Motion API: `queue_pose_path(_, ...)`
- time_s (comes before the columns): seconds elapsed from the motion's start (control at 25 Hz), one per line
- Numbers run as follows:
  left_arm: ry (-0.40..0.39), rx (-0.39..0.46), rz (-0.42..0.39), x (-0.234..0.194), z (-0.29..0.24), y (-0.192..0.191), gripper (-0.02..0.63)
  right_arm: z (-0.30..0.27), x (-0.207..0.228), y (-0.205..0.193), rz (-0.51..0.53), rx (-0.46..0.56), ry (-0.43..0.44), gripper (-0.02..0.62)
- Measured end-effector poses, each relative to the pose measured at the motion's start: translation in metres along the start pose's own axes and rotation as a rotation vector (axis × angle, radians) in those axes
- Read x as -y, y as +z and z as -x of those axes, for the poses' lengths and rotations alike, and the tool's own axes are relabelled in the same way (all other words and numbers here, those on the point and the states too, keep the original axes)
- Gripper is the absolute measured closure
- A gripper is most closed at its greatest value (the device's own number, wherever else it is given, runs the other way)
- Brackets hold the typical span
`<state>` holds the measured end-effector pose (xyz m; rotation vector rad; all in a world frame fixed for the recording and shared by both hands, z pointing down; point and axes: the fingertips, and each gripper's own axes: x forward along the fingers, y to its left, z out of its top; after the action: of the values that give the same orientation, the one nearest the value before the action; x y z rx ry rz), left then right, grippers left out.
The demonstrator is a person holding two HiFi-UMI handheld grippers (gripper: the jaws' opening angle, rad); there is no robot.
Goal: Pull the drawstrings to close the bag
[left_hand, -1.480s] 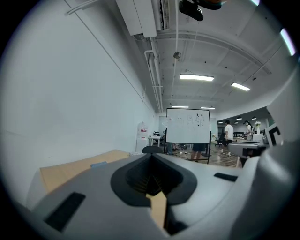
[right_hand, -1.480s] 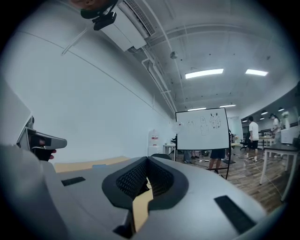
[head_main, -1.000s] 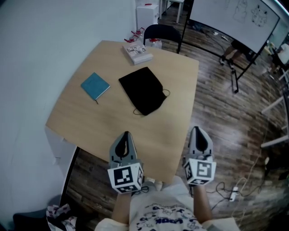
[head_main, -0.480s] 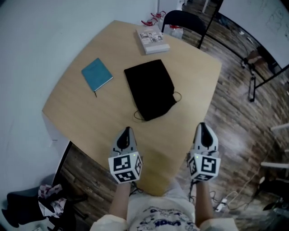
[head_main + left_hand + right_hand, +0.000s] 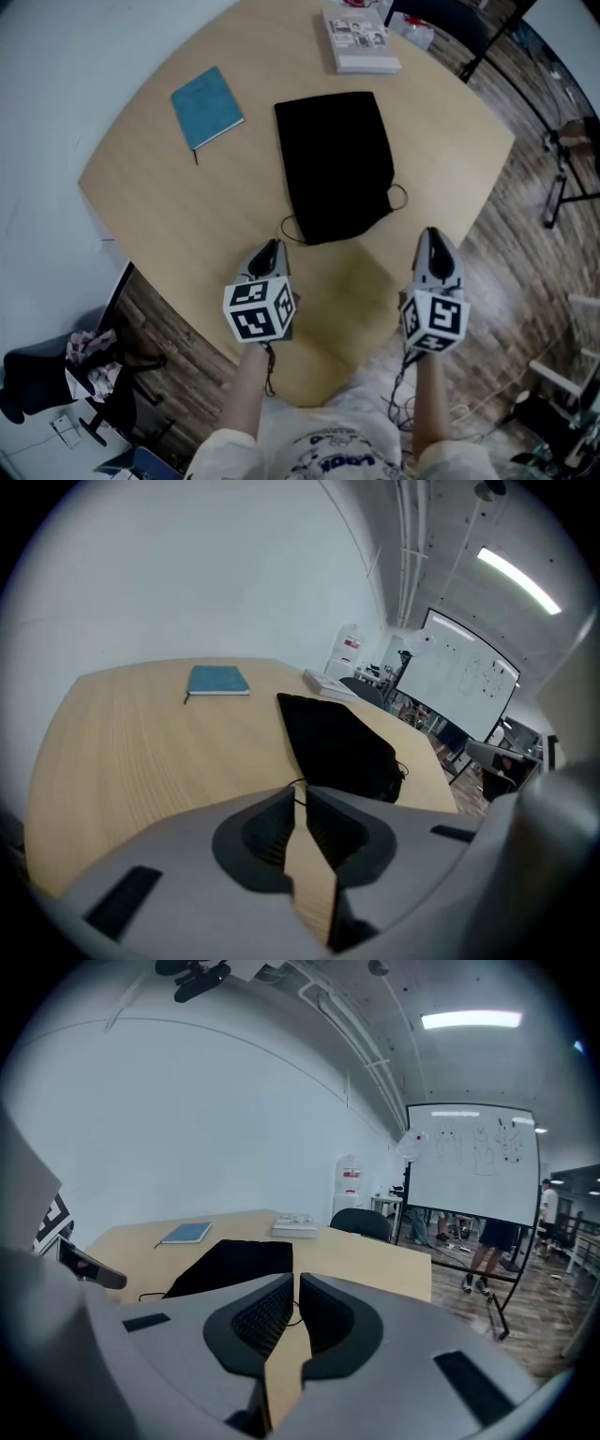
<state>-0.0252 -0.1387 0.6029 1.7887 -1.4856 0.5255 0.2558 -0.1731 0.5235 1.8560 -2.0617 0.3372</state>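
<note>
Currently in hand: this is looking like the reach for the cords, with both tools hovering short of the mouth of the bag (image 5: 336, 159) and neither cord being held, so the closing itself is not yet starting
Bag: it is lying flat in the middle of the surface (image 5: 169, 216), black, its mouth end facing the person, well apart from the blue notebook (image 5: 207, 106) and the white book (image 5: 360, 39) at the far side
Drawstrings: the left loop (image 5: 289, 228) is poking out at the near left corner of the mouth; the right loop (image 5: 401, 197) is curling out along the right edge
Doing it well: each tool is likely needing to open just enough for one cord, come down low to the surface and pinch the loop alone, not the cloth; the two should then be pulling apart evenly, so the fabric is gathering rather than the whole bag sliding
Left tool (image 5: 269, 251): it is hovering just beside the left loop without touching it; its jaws have just been opening and are standing a sliver apart, with nothing between them
Right tool (image 5: 432, 239): it is hanging near the surface's right edge, apart from the right loop; its jaws are resting together, holding nothing
</note>
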Motion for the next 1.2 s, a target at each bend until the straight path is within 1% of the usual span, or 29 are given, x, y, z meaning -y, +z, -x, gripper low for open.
queue_pose_path(0.12,-0.015,-0.045,0.062,-0.001,-0.016,-0.010,0.543,-0.021,-0.001,-0.008,0.008,-0.026,0.021,0.594)
queue_pose_path(0.24,-0.047,-0.077,0.148,0.001,-0.027,-0.016,0.507,-0.037,0.000,-0.015,0.012,-0.050,0.029,0.594)
queue_pose_path(0.32,-0.073,-0.087,0.222,0.002,-0.029,-0.018,0.502,-0.044,0.001,-0.019,0.007,-0.063,0.034,0.594)
queue_pose_path(0.48,-0.144,-0.087,0.404,0.007,-0.028,-0.016,0.494,-0.056,0.002,-0.023,0.011,-0.077,0.039,0.594)
queue_pose_path(0.56,-0.176,-0.076,0.468,0.009,-0.026,-0.012,0.492,-0.060,0.002,-0.023,0.011,-0.080,0.039,0.594)
queue_pose_path(0.6,-0.188,-0.074,0.484,0.009,-0.026,-0.010,0.492,-0.061,0.001,-0.023,0.011,-0.082,0.039,0.594)
queue_pose_path(0.68,-0.190,-0.082,0.481,0.009,-0.029,-0.010,0.491,-0.064,0.000,-0.024,0.015,-0.083,0.042,0.594)
queue_pose_path(0.88,-0.141,-0.145,0.440,0.005,-0.039,-0.018,0.491,-0.072,0.000,-0.031,0.025,-0.114,0.046,0.594)
queue_pose_path(0.96,-0.133,-0.167,0.441,0.006,-0.041,-0.024,0.491,-0.075,0.003,-0.036,0.032,-0.136,0.048,0.594)
queue_pose_path(1.12,-0.137,-0.157,0.467,0.005,-0.043,-0.020,0.492,-0.080,0.007,-0.047,0.033,-0.178,0.057,0.592)
queue_pose_path(1.2,-0.127,-0.160,0.457,0.003,-0.045,-0.019,0.512,-0.084,0.007,-0.053,0.015,-0.206,0.074,0.572)
